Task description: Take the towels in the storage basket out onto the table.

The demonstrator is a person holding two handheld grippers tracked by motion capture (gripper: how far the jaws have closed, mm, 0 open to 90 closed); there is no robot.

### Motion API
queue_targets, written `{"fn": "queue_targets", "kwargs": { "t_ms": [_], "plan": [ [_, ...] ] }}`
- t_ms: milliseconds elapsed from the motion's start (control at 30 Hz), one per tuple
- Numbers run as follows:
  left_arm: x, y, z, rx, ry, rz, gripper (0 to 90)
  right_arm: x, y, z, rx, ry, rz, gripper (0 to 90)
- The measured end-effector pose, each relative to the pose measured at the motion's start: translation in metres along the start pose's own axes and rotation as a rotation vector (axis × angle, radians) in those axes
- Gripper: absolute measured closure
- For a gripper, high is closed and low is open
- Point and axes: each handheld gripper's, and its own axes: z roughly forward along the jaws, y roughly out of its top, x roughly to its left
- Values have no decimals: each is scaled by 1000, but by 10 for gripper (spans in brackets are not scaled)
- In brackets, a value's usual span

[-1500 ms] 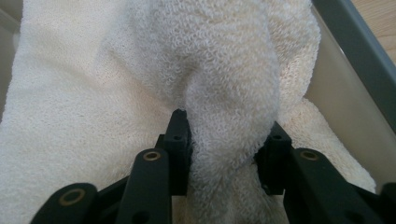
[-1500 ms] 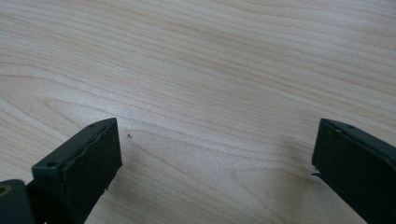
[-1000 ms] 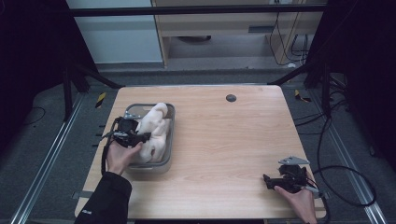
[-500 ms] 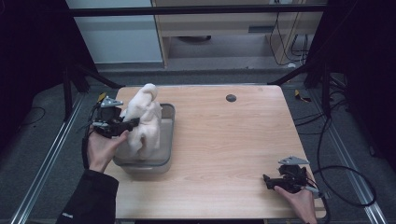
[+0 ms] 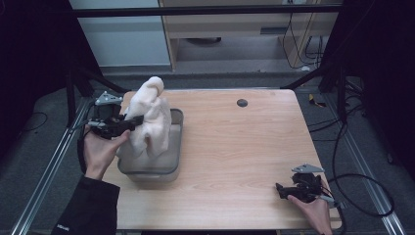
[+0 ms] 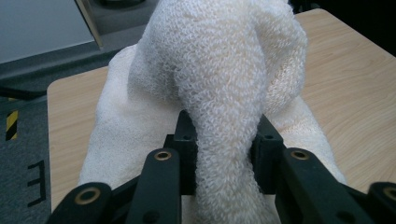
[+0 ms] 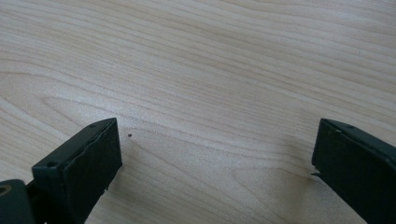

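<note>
A cream terry towel (image 5: 149, 122) hangs bunched above a grey metal tray (image 5: 177, 119) at the table's left side, its lower folds still inside the tray. My left gripper (image 5: 133, 120) is shut on a thick fold of that towel (image 6: 224, 130), which fills the space between both black jaws; the left gripper (image 6: 224, 140) is held above the tray's left edge. At the table's front right corner my right gripper (image 5: 283, 189) rests low over bare wood. The right gripper (image 7: 215, 158) stands open with nothing between its jaws.
A small dark round hole (image 5: 242, 103) sits near the wooden table's (image 5: 244, 156) far edge. Metal frame rails run along both sides of the table, and cables trail on the floor at the right.
My left gripper has risen and shifted left, lifting the towel from lying in the tray to hanging tall above it. The right gripper has stayed put.
</note>
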Motion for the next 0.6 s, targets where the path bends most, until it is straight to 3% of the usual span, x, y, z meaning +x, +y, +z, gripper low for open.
{"fn": "queue_targets", "kwargs": {
  "t_ms": [600],
  "plan": [
    [-13, 29, -34, -38, -10, 46, 686, 0, 0, -1, -10, 6, 8, 17]
  ]
}}
